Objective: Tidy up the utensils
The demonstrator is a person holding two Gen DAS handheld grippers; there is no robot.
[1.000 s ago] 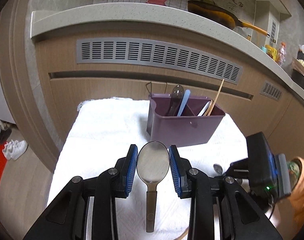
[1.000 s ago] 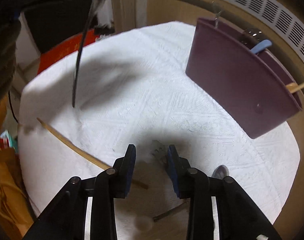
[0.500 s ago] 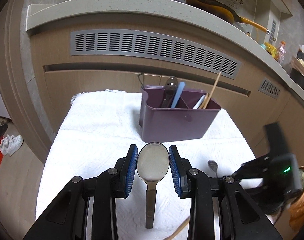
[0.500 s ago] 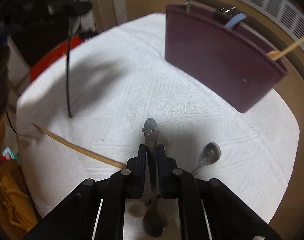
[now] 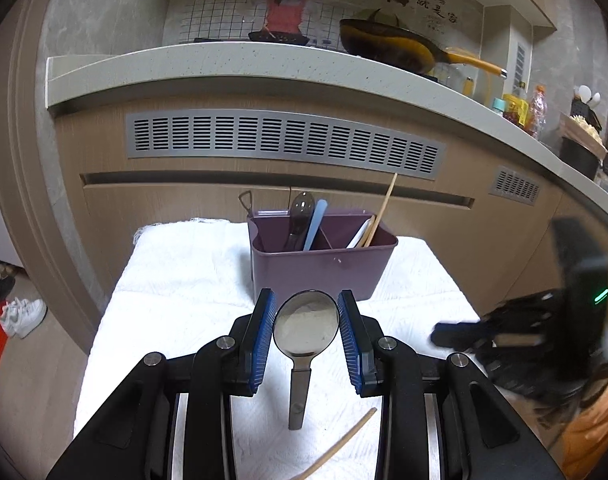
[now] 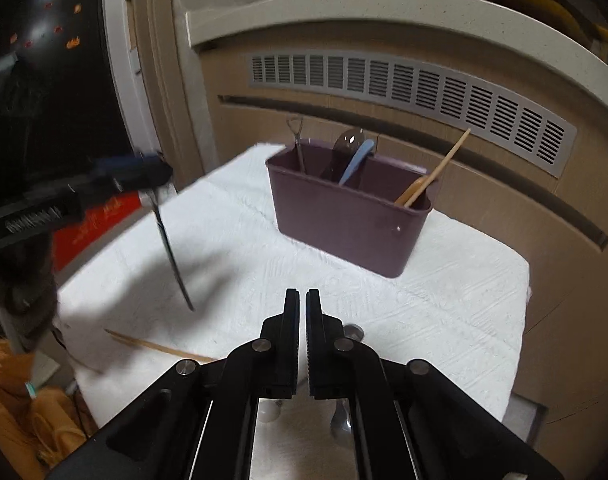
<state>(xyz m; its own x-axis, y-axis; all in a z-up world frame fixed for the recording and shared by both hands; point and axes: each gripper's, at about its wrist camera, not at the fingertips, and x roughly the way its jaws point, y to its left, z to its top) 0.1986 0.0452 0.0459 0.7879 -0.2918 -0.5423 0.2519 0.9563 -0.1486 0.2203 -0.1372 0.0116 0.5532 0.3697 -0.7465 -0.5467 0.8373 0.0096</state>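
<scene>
With some utensils already standing in the purple plastic caddy [image 5: 320, 272] at twelve o'clock, the left gripper [image 5: 306, 320] jaws are grasping a steel spoon [image 5: 306, 326], the right gripper [image 6: 302, 320] jaws are clenching shut, and a wooden chopstick [image 5: 344, 444] is waiting at six.

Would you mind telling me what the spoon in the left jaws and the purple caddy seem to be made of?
Spoon: apparently polished metal, since its bowl gives a mirror-like reflection. Purple caddy: probably moulded plastic, matte, with rounded corners and thin, even walls.
</scene>
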